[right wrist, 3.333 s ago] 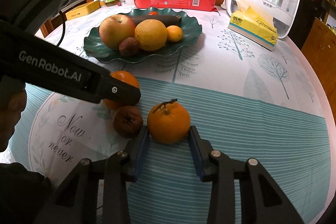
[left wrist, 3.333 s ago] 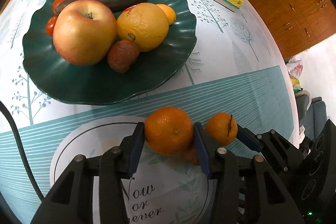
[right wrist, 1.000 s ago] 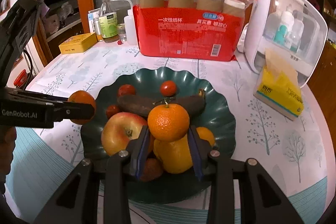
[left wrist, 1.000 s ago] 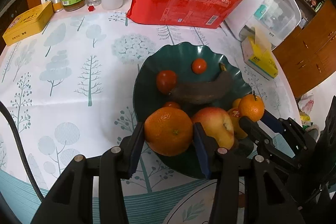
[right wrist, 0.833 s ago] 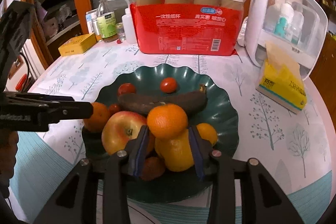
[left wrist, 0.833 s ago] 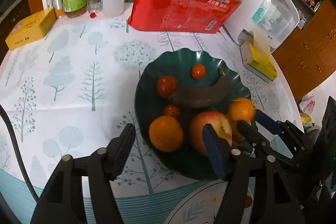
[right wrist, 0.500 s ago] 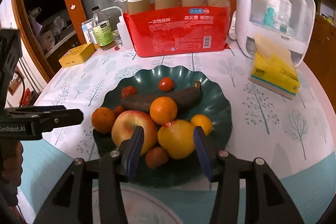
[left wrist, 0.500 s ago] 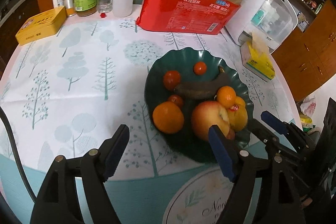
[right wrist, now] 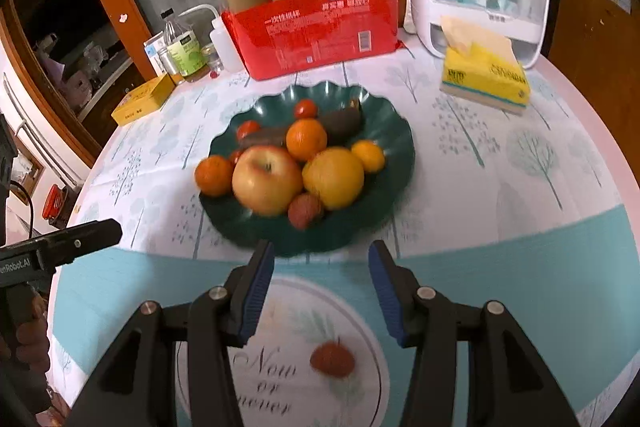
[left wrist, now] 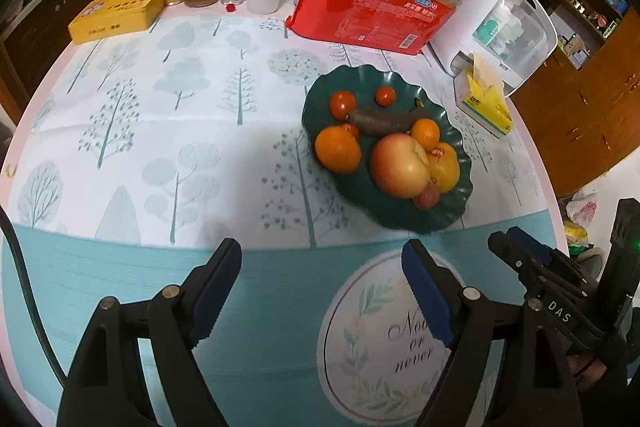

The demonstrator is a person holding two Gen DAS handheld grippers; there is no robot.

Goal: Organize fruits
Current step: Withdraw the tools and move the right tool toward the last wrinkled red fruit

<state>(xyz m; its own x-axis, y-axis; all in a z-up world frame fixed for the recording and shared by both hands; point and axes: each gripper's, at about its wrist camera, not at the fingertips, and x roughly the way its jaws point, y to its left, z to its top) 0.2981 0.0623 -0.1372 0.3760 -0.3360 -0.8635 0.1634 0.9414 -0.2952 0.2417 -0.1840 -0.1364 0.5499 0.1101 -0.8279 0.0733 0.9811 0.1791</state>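
Dark green plate [right wrist: 400, 151]; orange mandarins [right wrist: 306, 139]; tablecloth [left wrist: 160, 115] white, teal tree print.

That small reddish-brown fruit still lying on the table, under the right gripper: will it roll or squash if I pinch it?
The small fruit looks round, so it could roll on the flat tablecloth if nudged. It looks wrinkled, possibly soft, so pinch gently. Likely light for its size; the picture is blurred.

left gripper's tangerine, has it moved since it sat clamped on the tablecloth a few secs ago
Yes. The tangerine now lies at the green plate's left rim; the left gripper is opening, empty.
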